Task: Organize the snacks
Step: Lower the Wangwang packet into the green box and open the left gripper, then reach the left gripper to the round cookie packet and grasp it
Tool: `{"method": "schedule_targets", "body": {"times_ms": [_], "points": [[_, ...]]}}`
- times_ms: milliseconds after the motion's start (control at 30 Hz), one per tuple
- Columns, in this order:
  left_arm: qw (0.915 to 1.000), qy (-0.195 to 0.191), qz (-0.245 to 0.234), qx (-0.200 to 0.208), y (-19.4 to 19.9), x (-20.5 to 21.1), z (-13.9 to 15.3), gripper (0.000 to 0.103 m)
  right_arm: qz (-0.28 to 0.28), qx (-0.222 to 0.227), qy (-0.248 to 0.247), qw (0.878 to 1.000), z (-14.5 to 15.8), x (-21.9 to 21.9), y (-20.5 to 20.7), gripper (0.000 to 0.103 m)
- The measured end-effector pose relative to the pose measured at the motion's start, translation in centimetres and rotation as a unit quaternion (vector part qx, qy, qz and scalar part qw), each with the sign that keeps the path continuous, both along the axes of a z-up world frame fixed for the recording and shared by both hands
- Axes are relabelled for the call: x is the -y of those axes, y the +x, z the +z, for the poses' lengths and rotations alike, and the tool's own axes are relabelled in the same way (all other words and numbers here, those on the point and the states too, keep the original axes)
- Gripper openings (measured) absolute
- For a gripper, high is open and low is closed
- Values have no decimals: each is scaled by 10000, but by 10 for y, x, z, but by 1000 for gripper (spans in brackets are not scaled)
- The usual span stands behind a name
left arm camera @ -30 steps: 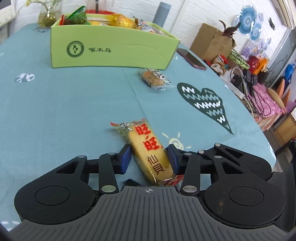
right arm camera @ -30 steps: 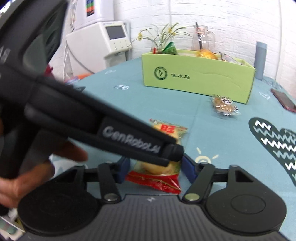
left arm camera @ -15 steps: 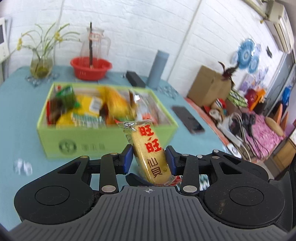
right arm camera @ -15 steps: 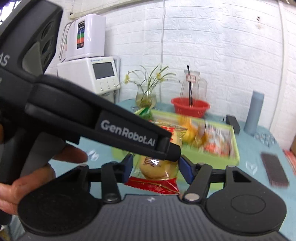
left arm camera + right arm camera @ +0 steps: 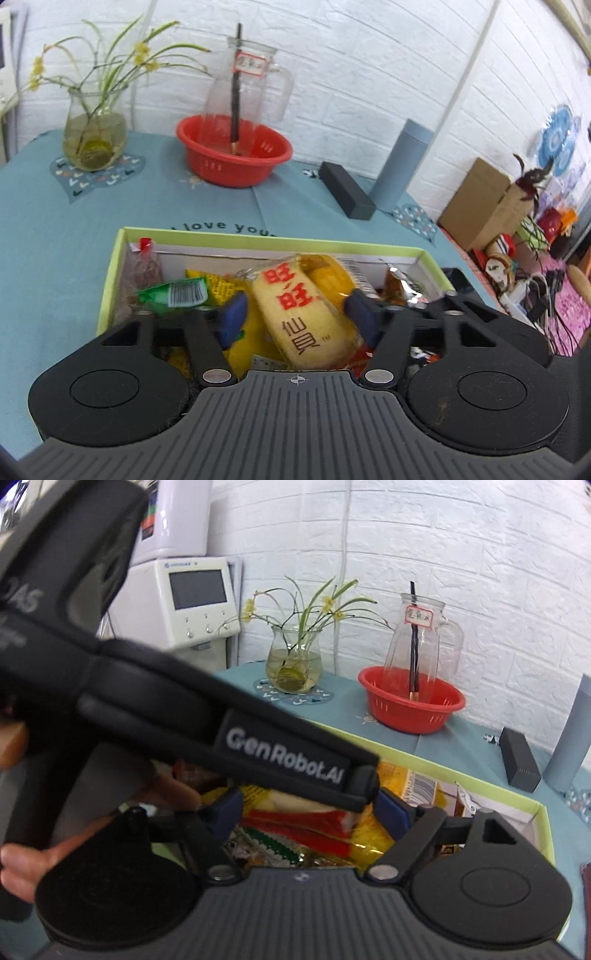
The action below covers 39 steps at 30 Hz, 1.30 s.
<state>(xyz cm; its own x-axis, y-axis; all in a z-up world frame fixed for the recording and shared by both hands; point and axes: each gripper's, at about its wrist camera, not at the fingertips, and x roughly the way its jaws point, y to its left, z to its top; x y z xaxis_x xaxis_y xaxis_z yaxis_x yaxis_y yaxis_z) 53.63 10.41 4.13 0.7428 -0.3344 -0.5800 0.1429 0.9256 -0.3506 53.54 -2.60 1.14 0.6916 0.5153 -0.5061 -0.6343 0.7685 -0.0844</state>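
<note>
A yellow rice-cracker packet point(image 5: 303, 314) with red characters lies tilted between the blue pads of my left gripper point(image 5: 295, 319). Its jaws are opening, and the left pad stands clear of the wrapper. The packet hangs over the green snack box point(image 5: 258, 238), which holds several wrapped snacks. In the right wrist view the packet's red end point(image 5: 295, 819) sits between the fingers of my right gripper point(image 5: 308, 812), whose jaws are also opening with the pads off it. The left tool's black casing point(image 5: 166, 709) crosses that view and hides most of the packet.
Behind the box stand a red basket point(image 5: 236, 155) with a glass jug in it, a glass vase point(image 5: 94, 142) of flowers, a black case point(image 5: 347, 192) and a grey-blue cylinder point(image 5: 400, 162). A white appliance point(image 5: 184, 598) stands at the far left. A hand point(image 5: 22, 853) grips the left tool.
Both grippers carried the packet up from the tablecloth and forward over the green box. Their jaws, shut on the packet before, have spread apart from it.
</note>
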Motion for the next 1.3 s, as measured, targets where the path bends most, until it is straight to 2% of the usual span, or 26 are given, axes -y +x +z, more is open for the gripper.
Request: {"method": "schedule_targets", "body": {"times_ms": [133, 167, 200, 333, 433, 500, 600, 667, 800, 900, 1000, 1067, 1233, 1300], "points": [[9987, -482, -144, -123, -3, -8, -2, 53, -92, 86, -82, 9999, 4, 5, -12, 91], [9983, -548, -165, -101, -8, -9, 1, 54, -137, 121, -29, 9998, 8, 10, -18, 96], [9982, -568, -178, -22, -16, -9, 7, 56, -169, 203, 39, 9996, 13, 17, -26, 95], [9971, -568, -132, 492, -66, -13, 33, 66, -407, 295, 313, 9982, 28, 55, -69, 94], [9955, -742, -131, 573, -103, -21, 36, 71, -553, 7, 398, 9977, 15, 83, -103, 97], [9959, -752, -160, 471, -125, -19, 29, 72, -701, -217, 305, 9968, -2, 95, -119, 99], [9976, -578, -366, 84, -145, -3, 5, 72, -980, -363, 72, 9945, -24, 106, -137, 99], [9972, -474, -543, -189, -149, 14, -12, 72, -1021, -542, 146, 9932, -33, 111, -139, 99], [9936, -449, -794, -665, -140, 42, -35, 69, -933, -728, 179, 9928, -39, 111, -128, 99], [9921, -423, -922, -735, -125, 59, -38, 69, -871, -697, 127, 9937, -45, 108, -119, 99], [9910, -318, -1013, -810, -108, 76, -41, 68, -805, -910, 326, 9921, -50, 108, -104, 99], [9901, -239, -1075, -865, -99, 85, -45, 65, -758, -1046, 330, 9911, -57, 106, -98, 99], [9873, 62, -1292, -925, -100, 100, -55, 33, -426, -1024, 83, 9938, -59, 94, -115, 97], [9853, 40, -1397, -985, -109, 97, -55, 25, -344, -1086, 137, 9934, -58, 91, -124, 97]]}}
